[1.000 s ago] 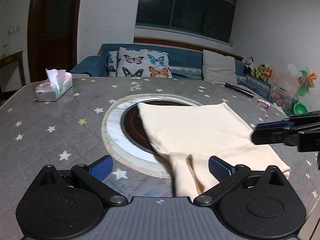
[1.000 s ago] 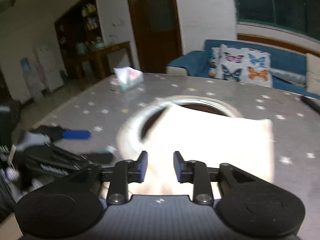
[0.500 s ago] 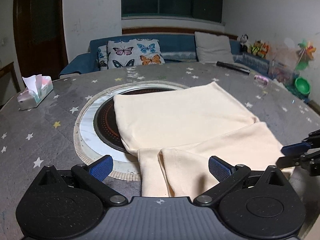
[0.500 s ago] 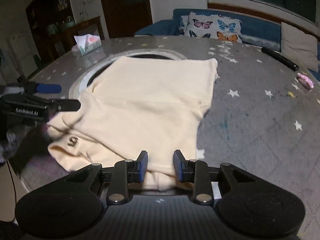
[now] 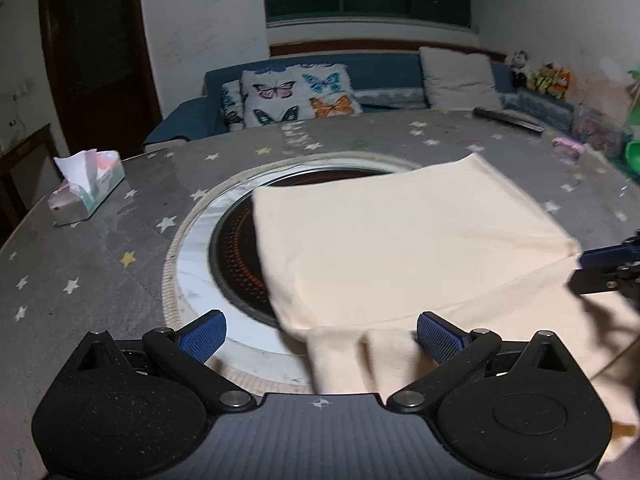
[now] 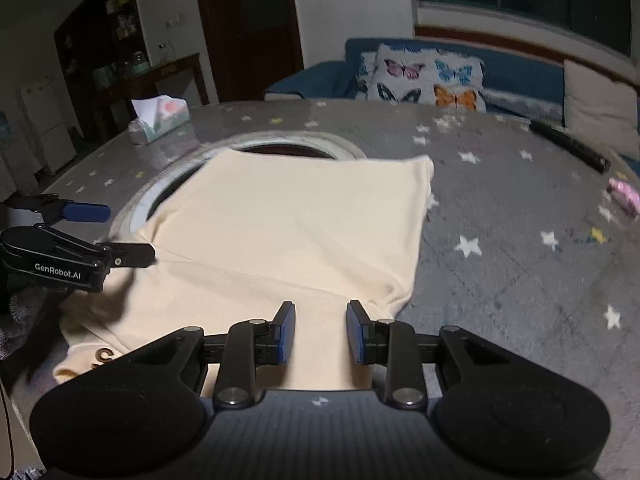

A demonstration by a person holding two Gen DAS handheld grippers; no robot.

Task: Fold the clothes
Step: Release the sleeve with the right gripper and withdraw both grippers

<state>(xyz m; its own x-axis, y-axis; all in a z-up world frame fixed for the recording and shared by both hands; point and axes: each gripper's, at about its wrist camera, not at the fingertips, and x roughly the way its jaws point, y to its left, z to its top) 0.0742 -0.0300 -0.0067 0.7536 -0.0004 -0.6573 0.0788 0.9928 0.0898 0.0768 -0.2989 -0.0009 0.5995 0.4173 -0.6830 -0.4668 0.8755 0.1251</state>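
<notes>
A cream garment (image 5: 400,248) lies partly folded on the grey star-patterned table, over a round inset burner; it also shows in the right wrist view (image 6: 288,232). My left gripper (image 5: 320,336) is wide open and empty, hovering over the garment's near left edge; it appears at the left in the right wrist view (image 6: 104,232). My right gripper (image 6: 320,332) is open with a narrower gap, empty, above the garment's near right edge; it shows at the right edge of the left wrist view (image 5: 600,272).
The table (image 5: 100,280) has a round burner (image 5: 236,256) with a white ring. A tissue box (image 5: 86,188) sits at the far left. A dark remote (image 6: 568,148) and a pink item (image 6: 624,196) lie far right. A sofa with butterfly cushions (image 5: 296,96) stands behind.
Both grippers have shifted over the garment's near edge. The right gripper has swung back toward the garment's right side. Both stay open and empty.
</notes>
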